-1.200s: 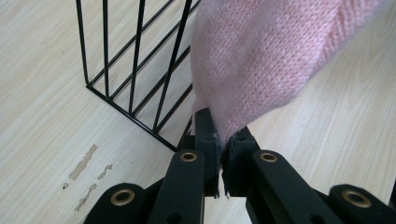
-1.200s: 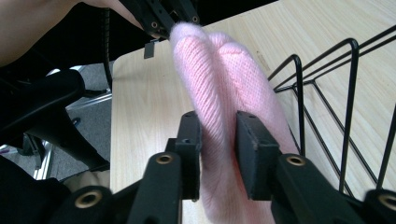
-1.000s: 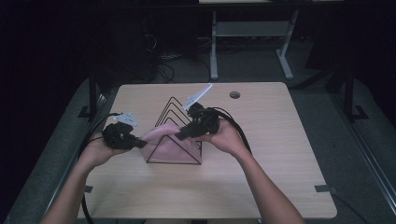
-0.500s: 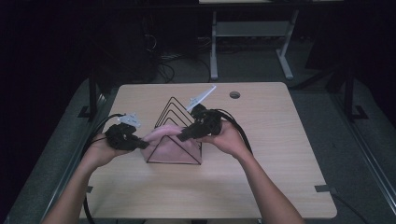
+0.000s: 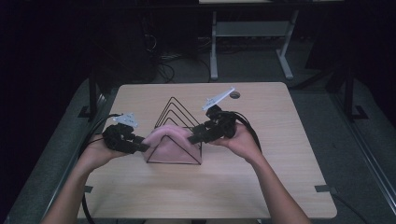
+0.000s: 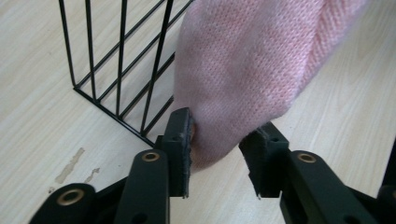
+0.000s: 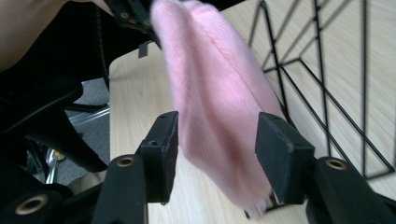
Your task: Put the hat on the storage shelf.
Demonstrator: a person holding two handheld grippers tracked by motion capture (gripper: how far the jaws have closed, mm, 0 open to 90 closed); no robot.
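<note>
High view: a pink knitted cloth point(image 5: 167, 143) lies draped over the front of a black wire rack point(image 5: 175, 133) on the worktop point(image 5: 280, 186). Left gripper point(image 5: 140, 147) sits at the cloth's left end, right gripper point(image 5: 194, 137) at its right end. Both sets of fingers have just been opening and now stand apart. In each gripper view the cloth hangs between the fingers point(image 6: 180, 140), unclamped; on the left it brushes one pad.

Pink cloth point(image 6: 243, 70) knitted, soft; rack point(image 5: 180, 112) black wire; table point(image 5: 261, 182) pale wood.
</note>
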